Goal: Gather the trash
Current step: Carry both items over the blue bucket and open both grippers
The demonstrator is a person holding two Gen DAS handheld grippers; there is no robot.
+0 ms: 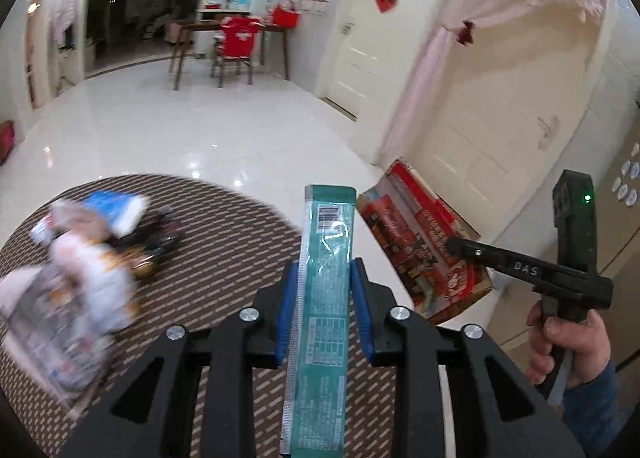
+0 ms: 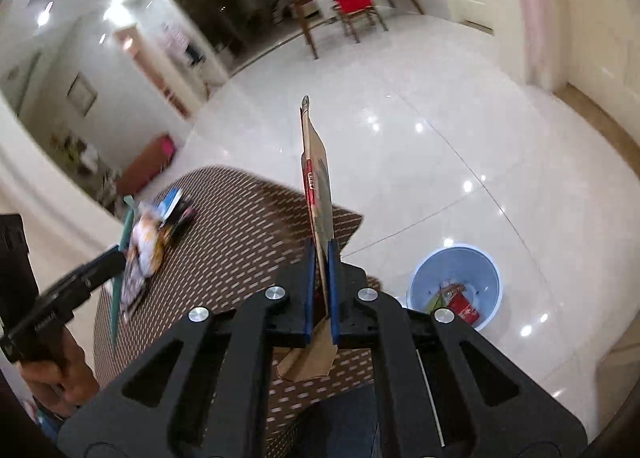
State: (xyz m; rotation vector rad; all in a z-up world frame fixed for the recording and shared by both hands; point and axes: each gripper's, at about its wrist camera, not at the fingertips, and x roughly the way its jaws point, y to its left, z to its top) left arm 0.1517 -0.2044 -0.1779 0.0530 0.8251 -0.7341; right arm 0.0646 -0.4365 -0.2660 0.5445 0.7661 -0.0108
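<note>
Two wrappers (image 1: pixel 326 258) (between jaws)

The white tiled floor (image 2: pixel 460 145) lies open and bare around the blue bin (image 2: pixel 456 258), whose mouth faces up unobstructed. On the patterned round table (image 1: pixel 224 242), a blurred heap of wrappers (image 1: pixel 80 258) crowds the left side; the right half stays clear.
</note>
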